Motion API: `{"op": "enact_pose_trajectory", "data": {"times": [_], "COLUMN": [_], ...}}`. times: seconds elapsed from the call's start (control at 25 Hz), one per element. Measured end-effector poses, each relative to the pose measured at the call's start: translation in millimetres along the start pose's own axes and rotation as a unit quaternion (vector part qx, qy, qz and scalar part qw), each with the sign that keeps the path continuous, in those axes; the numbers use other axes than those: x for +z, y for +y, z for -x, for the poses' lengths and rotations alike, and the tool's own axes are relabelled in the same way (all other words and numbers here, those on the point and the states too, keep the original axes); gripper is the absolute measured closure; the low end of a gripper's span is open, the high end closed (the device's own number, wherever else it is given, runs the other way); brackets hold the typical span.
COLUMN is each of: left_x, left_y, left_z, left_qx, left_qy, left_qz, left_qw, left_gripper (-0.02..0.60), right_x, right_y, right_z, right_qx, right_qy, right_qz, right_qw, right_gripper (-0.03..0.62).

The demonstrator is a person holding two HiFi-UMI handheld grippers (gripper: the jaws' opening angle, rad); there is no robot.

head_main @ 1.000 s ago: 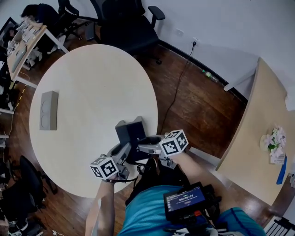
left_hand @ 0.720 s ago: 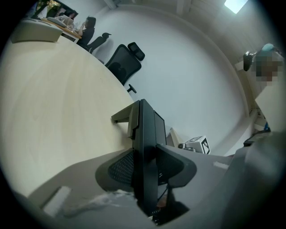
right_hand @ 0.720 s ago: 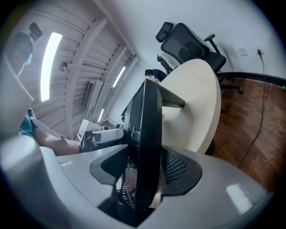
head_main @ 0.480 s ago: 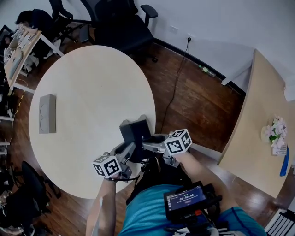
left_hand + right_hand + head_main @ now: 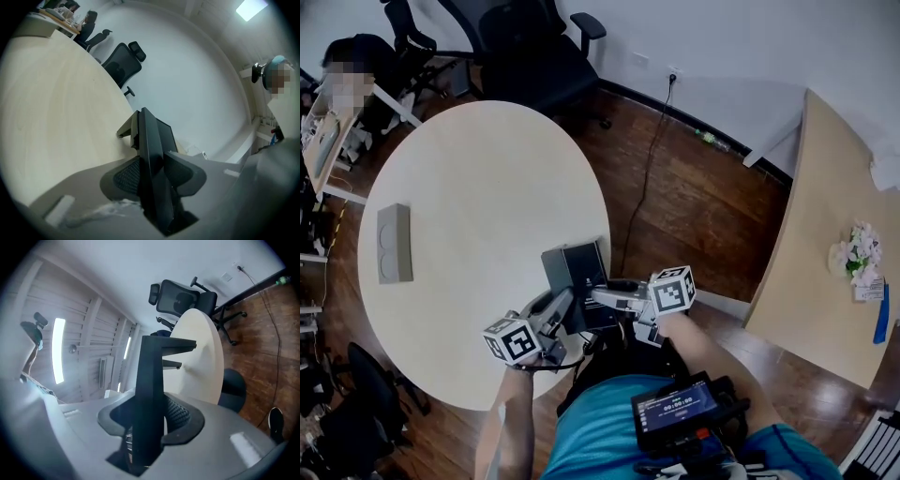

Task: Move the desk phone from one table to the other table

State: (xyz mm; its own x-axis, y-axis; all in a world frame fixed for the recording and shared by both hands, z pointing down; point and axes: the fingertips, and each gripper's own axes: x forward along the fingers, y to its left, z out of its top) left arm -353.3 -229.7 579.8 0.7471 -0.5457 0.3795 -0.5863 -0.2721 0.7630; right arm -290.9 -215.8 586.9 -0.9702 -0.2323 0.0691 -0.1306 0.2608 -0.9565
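The black desk phone (image 5: 574, 269) is at the near edge of the round table (image 5: 469, 187), held from both sides. My left gripper (image 5: 561, 307) is shut on its left edge; in the left gripper view the phone (image 5: 151, 140) stands on edge between the pads of the left gripper (image 5: 154, 177). My right gripper (image 5: 600, 296) has just been closing and now clamps the phone's right edge. In the right gripper view the phone (image 5: 151, 371) rises as a thin slab out of the right gripper (image 5: 150, 418). The phone's underside is hidden.
A grey box (image 5: 393, 244) lies on the round table's left side. A second wooden table (image 5: 825, 234) stands at the right with flowers (image 5: 855, 251) on it. A black office chair (image 5: 530, 47) and a floor cable (image 5: 647, 187) lie beyond, over wooden floor.
Both grippers have risen a little with the phone between them. The right gripper's marker cube has shifted to the right and turned.
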Motion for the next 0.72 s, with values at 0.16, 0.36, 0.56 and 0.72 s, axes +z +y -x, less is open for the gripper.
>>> {"op": "enact_pose_trajectory", "data": {"times": [0.16, 0.36, 0.56, 0.72], "left_x": [14.2, 41.9, 70.8, 79.6], "left_y": [-13.9, -39.9, -80.8, -124.2], "left_z": [0.1, -0.1, 4.0, 1.7], "left_qx": [-0.013, -0.046, -0.073, -0.114], "left_qy": [-0.01, -0.042, -0.058, -0.064], "left_qz": [-0.022, -0.05, -0.086, -0.1], "left_qw": [0.9996, 0.9968, 0.9919, 0.9863], "left_gripper": [0.417, 0.417, 0.417, 0.417], "right_x": [11.3, 35.1, 57.1, 65.5], "right_y": [13.3, 43.3, 86.5, 119.7], "right_z": [2.7, 9.2, 20.0, 49.2], "right_qx": [0.0, -0.001, -0.003, -0.027], "right_qy": [-0.006, -0.032, -0.062, -0.103], "right_qz": [0.021, 0.051, 0.09, 0.103], "right_qw": [1.0, 0.998, 0.994, 0.989], "right_gripper": [0.444, 0.444, 0.444, 0.442]}}
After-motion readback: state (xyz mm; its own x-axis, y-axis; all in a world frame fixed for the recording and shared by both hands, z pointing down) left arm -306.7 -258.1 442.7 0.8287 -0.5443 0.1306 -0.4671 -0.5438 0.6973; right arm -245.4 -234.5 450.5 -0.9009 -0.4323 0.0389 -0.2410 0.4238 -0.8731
